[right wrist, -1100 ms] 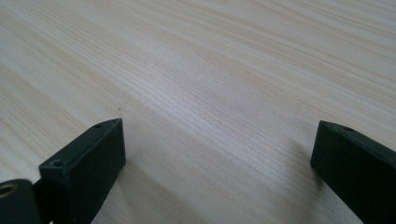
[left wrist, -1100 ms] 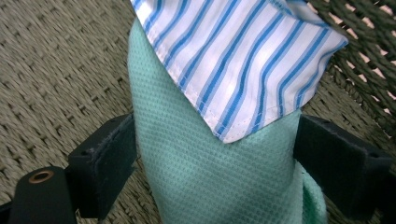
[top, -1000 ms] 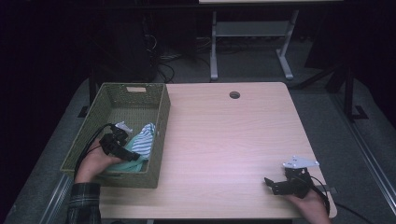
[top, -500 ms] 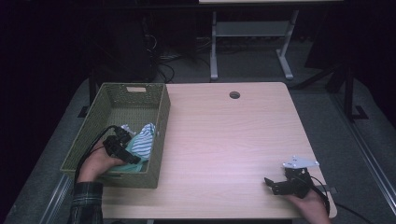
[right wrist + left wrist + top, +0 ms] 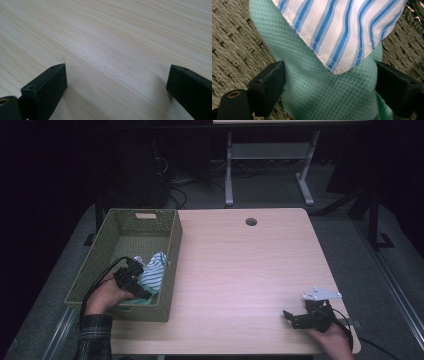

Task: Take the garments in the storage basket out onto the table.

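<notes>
where tongs (image 5: pixel 329 82) straddle: mint cloth (image 5: pixel 324 95) under striped cloth (image 5: pixel 342 27)

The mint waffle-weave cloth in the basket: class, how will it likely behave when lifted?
The mint waffle-weave cloth looks soft and bunched between the left claw, so it will probably droop. Its textured weave should grip well. It is likely light.

No readable text, labels or numbers anywhere.

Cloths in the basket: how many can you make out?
2: a mint-green waffle cloth between the left hand-held gripper's jaws, and a blue-striped white cloth overlapping it. The basket may hide more underneath.
</notes>
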A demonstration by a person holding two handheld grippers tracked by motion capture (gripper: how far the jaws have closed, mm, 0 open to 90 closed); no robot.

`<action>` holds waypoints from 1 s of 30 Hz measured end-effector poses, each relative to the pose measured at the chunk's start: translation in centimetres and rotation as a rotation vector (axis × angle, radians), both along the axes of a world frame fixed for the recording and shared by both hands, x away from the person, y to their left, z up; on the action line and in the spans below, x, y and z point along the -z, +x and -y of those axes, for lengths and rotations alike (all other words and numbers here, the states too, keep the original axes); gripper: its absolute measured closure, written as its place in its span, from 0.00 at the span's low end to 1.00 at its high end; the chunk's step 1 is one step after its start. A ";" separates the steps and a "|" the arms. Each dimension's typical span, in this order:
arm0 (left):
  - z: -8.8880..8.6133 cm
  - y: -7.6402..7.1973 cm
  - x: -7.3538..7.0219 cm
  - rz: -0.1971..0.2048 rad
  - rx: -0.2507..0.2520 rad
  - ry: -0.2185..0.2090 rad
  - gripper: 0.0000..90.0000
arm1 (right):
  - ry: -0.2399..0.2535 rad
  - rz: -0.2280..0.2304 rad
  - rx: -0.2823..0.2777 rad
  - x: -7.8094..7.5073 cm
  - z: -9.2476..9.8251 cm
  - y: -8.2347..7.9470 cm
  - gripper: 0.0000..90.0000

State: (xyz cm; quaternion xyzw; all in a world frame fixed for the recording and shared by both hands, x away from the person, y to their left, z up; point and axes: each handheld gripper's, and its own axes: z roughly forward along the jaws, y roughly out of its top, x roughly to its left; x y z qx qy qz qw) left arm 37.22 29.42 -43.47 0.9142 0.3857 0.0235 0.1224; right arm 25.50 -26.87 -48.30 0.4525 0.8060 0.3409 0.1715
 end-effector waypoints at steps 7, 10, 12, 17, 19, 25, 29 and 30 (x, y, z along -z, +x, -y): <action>0.0 -0.1 -0.3 -0.003 -0.001 -0.014 0.26 | 0.000 0.000 0.000 0.0 0.0 0.0 0.03; -0.2 0.0 -0.5 0.011 -0.035 -0.027 0.38 | -0.001 0.001 -0.001 0.0 0.0 0.0 0.03; -0.2 0.0 -0.6 0.011 -0.033 -0.030 0.42 | 0.000 -0.001 0.000 0.0 0.0 0.0 0.03; -0.3 -0.1 -0.9 0.013 -0.015 -0.036 0.66 | 0.000 0.000 0.000 0.0 0.0 0.0 0.03; -0.3 -0.1 -1.0 0.011 -0.011 -0.036 0.75 | 0.000 0.001 0.000 0.0 0.0 0.0 0.03; -0.5 0.0 -1.4 0.021 -0.027 -0.049 0.80 | 0.000 0.000 0.000 0.0 0.0 0.0 0.03; -0.8 0.0 -1.8 0.048 -0.058 -0.071 0.81 | 0.000 0.000 0.000 0.0 0.0 0.0 0.03; -0.8 0.0 -1.9 0.054 -0.064 -0.076 0.81 | 0.000 0.000 0.000 0.0 0.0 0.0 0.03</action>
